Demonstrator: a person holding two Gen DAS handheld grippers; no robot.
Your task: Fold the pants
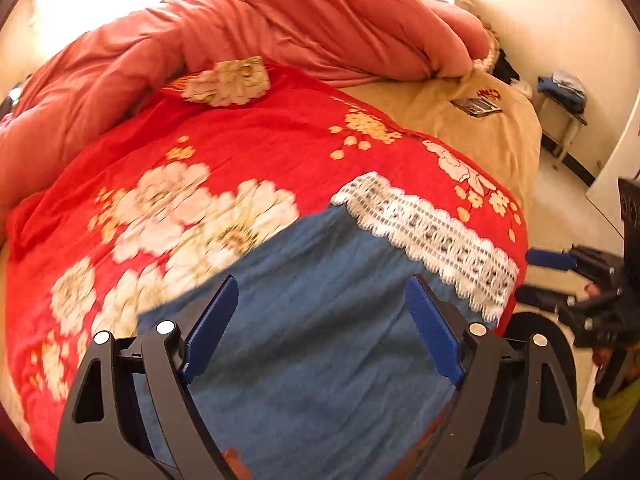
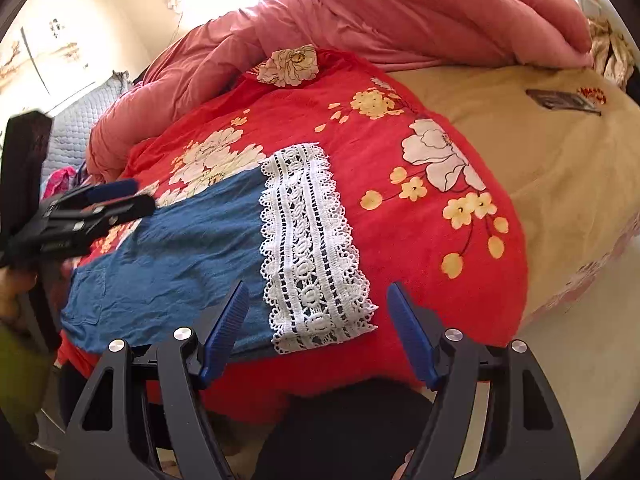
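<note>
The blue pants (image 1: 320,360) lie flat on a red flowered sheet (image 1: 260,144) on the bed, and their white lace hem (image 1: 432,236) points toward the bed's near corner. My left gripper (image 1: 320,280) hovers open over the blue cloth with nothing between its fingers. My right gripper (image 2: 318,287) stands open just above the near end of the lace hem (image 2: 312,248), and it holds nothing. In the right wrist view the blue pants (image 2: 172,248) stretch away to the left, where the left gripper (image 2: 132,196) shows. The right gripper (image 1: 536,276) appears at the right edge of the left wrist view.
A bunched coral duvet (image 1: 280,20) fills the back of the bed. Bare beige bedding (image 2: 560,168) lies to the right with a dark flat object (image 2: 560,100) on it. A stool (image 1: 564,96) with blue clothes stands by the wall. A person's dark-clad leg (image 2: 344,420) is below the bed edge.
</note>
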